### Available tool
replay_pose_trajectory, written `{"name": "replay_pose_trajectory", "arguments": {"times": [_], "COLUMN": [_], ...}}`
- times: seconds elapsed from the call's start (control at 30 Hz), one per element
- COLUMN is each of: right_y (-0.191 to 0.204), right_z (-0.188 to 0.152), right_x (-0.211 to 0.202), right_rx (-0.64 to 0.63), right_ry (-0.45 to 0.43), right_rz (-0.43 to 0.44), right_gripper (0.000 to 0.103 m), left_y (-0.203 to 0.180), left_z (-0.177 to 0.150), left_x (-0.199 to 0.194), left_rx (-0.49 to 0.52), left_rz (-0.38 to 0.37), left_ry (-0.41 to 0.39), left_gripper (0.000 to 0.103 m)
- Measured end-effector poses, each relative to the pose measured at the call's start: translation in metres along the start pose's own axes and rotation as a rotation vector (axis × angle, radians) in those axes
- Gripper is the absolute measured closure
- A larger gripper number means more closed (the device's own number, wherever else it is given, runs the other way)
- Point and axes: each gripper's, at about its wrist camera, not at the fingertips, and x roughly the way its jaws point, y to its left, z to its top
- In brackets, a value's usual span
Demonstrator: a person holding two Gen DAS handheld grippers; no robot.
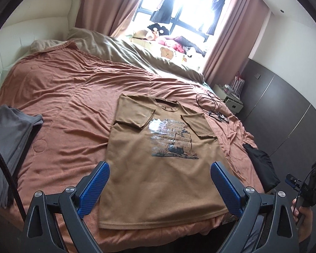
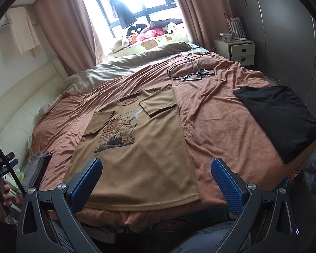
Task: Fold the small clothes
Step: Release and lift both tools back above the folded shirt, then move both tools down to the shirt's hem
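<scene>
Both sleeves of the tan T-shirt are turned in over its printed chest, and it lies flat, face up, on the rust-coloured bedspread with its hem at the near edge of the bed. Left gripper and right gripper each hover with jaws spread wide and empty. A folded black garment lies at three o'clock, grey clothes at nine o'clock.
</scene>
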Motion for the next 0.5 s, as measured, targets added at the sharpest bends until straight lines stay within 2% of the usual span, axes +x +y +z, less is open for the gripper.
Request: {"name": "replay_pose_trajectory", "arguments": {"times": [0.23,0.5], "right_y": [-0.008,-0.023], "right_z": [-0.019,-0.056], "right_x": [-0.028,-0.05], "right_rx": [0.009,-0.009], "right_ry": [-0.012,-0.013], "right_rz": [0.016,0.037], "right_gripper": [0.0,0.0], "left_y": [0.014,0.031], "left_z": [-0.026,-0.07], "left_x": [-0.04,-0.068], "left_rx": [-0.006,-0.022], "left_rz": [0.009,0.007], "left_ry": [-0.018,-0.021], "left_gripper": [0.006,0.006]}}
